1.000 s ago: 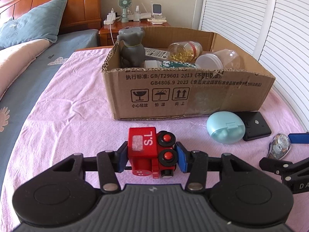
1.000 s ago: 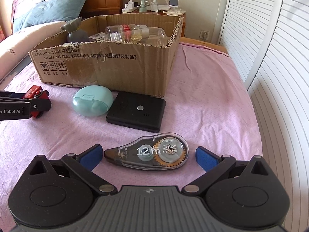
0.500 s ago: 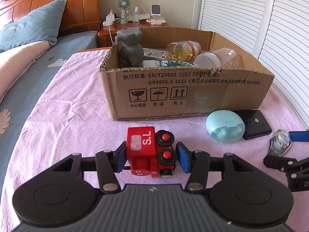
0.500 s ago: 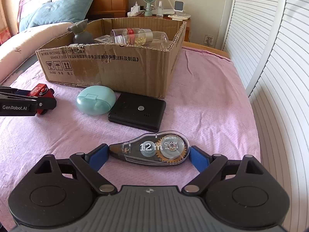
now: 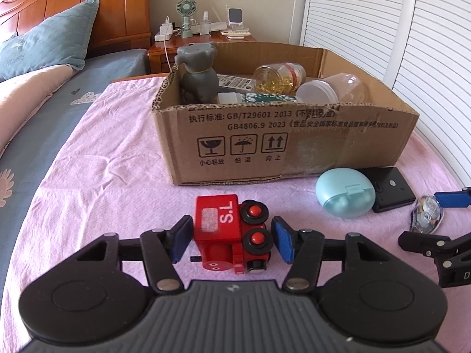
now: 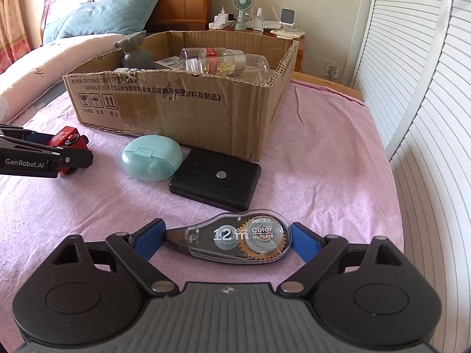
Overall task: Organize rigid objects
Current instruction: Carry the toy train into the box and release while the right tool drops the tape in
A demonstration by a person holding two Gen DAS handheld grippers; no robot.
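My left gripper (image 5: 231,239) is shut on a red toy train (image 5: 229,228) marked "S.L", a little above the pink sheet. The train also shows in the right wrist view (image 6: 66,139). My right gripper (image 6: 226,239) is shut on a clear correction tape dispenser (image 6: 235,239), its pads touching both ends. The dispenser also shows in the left wrist view (image 5: 426,214). A cardboard box (image 5: 294,141) stands behind, holding a grey figurine (image 5: 198,73), a jar of gold bits (image 5: 279,78) and a clear plastic jar (image 5: 332,89).
A mint green oval case (image 6: 151,161) and a black flat device (image 6: 216,178) lie in front of the box. White louvred doors (image 6: 426,88) run along the right. A nightstand (image 5: 203,39) with a small fan stands behind the box.
My right gripper's jaws have closed from wide open onto the tape dispenser. Both views have risen slightly. The left gripper keeps its hold on the train.
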